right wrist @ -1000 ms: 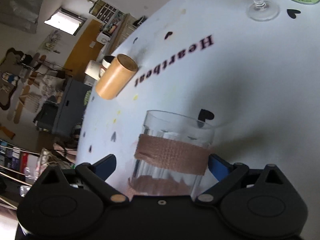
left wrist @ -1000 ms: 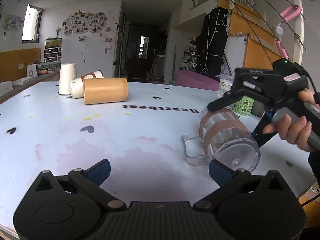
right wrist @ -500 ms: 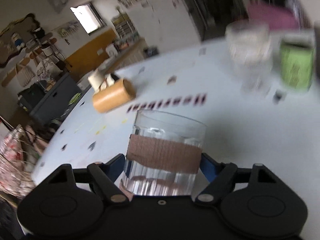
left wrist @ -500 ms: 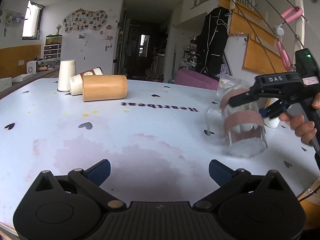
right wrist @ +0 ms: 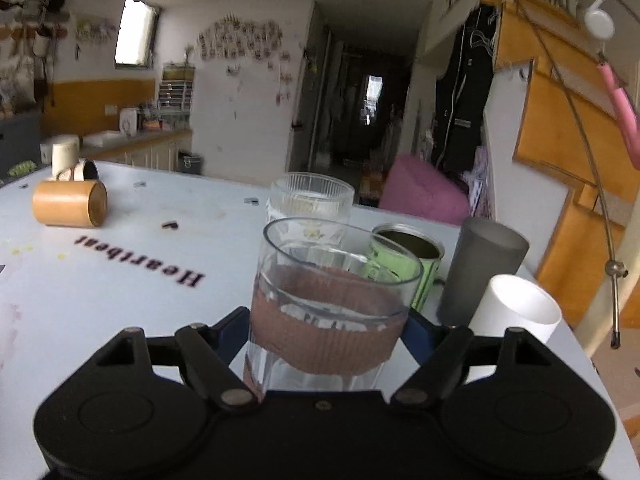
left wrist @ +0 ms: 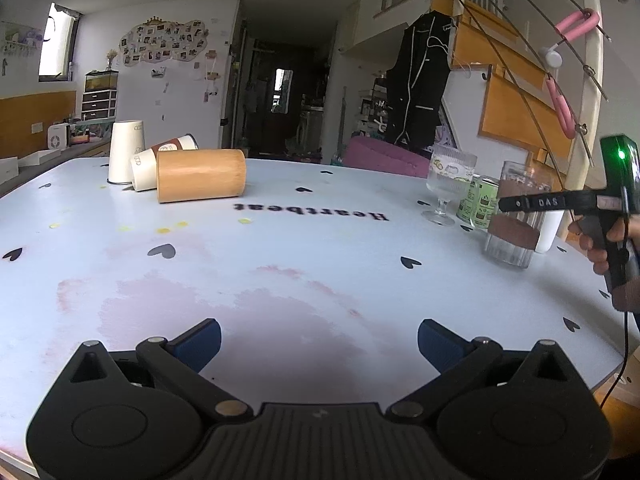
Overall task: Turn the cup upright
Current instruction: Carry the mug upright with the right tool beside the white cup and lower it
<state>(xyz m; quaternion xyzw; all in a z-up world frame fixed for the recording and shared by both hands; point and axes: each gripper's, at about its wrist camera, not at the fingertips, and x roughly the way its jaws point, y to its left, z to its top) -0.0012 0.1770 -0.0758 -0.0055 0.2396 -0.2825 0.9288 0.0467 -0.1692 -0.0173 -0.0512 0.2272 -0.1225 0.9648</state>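
Observation:
A clear glass cup (right wrist: pixel 328 312) with a brown band stands upright, mouth up, at the table's right side. My right gripper (right wrist: pixel 326 330) is shut on it at the band. In the left wrist view the same cup (left wrist: pixel 516 220) rests on the table with the right gripper's finger across it. My left gripper (left wrist: pixel 318 340) is open and empty above the near part of the table. A bamboo cup (left wrist: pixel 200 174) and a paper cup (left wrist: pixel 160 158) lie on their sides at the far left.
Right behind the glass cup stand a ribbed stemmed glass (right wrist: pixel 310 204), a green can (right wrist: pixel 404 268), a grey tumbler (right wrist: pixel 482 272) and a white cup (right wrist: pixel 516 308). An upside-down white paper cup (left wrist: pixel 125 151) stands far left. The table edge (left wrist: pixel 600 376) runs near right.
My right gripper turned the glass cup from lying tilted to upright and carried it right and back, next to the other cups. The left gripper stayed open in place.

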